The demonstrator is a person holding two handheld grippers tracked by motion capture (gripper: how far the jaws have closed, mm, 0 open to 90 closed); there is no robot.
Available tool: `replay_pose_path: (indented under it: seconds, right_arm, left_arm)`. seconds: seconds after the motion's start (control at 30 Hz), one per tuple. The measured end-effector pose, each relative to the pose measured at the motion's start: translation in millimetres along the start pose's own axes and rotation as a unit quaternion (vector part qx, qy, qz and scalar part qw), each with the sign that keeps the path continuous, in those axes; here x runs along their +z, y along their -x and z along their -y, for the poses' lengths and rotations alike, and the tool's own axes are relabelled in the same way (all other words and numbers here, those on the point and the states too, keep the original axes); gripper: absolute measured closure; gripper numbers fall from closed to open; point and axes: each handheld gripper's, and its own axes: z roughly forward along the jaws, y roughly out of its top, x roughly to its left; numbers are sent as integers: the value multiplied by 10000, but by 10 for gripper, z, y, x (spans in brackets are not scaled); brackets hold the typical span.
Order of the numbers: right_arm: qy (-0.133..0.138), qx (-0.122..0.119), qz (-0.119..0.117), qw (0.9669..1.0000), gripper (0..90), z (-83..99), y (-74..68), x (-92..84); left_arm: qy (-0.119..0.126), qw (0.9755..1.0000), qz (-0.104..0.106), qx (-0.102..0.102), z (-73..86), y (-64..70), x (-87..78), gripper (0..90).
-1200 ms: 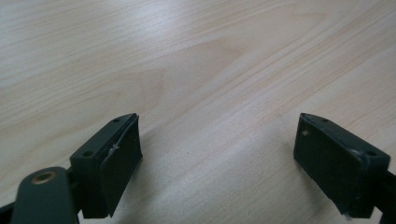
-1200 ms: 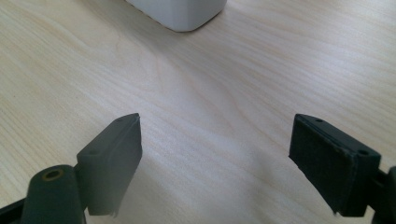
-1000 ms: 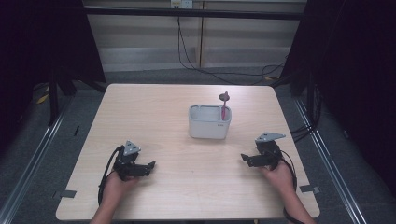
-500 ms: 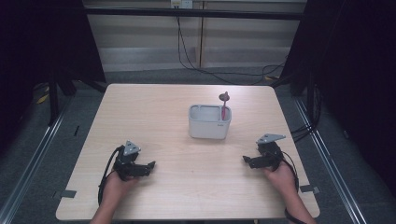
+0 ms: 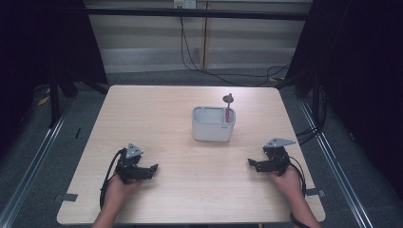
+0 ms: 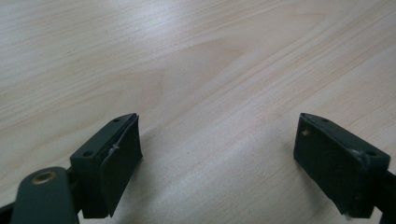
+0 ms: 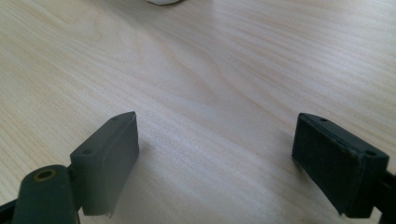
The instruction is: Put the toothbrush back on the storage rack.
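Note:
A white rectangular holder point(image 5: 213, 124) stands near the middle of the wooden table point(image 5: 157, 109), with a red utensil point(image 5: 228, 108) sticking up from its right side. My left gripper point(image 5: 153, 168) rests low on the table at the front left, held by a hand, jaws wide apart and empty. In the left gripper view the left gripper point(image 6: 217, 154) has bare wood between its pads. My right gripper point(image 5: 250, 163) sits at the front right, also open and empty. The right gripper point(image 7: 215, 156) looks over bare wood, with the holder's base point(image 7: 163, 1) at the top edge.
Cables trail from both grippers along the forearms. Metal rails point(image 5: 40, 147) run along the floor on both sides of the table. Dark curtains point(image 5: 366, 71) stand at left and right, and a cable point(image 5: 223, 76) lies on the floor behind the table.
My right gripper has shifted slightly toward the table's front. The left gripper and the holder stay where they were.

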Motion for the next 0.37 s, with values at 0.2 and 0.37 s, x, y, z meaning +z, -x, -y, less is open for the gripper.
replay_pose_path:
  seconds: [0.2, 0.37]
  right_arm:
    - [-1, 7, -3, 10000, 142, 0, 1, 0]
    - [-14, 13, -8, 10000, 142, 0, 2, -3]
  left_arm:
    - [-3, 10000, -6, -6, 1, 1, -1, 147]
    - [-1, 10000, -6, -7, 1, 2, -1, 147]
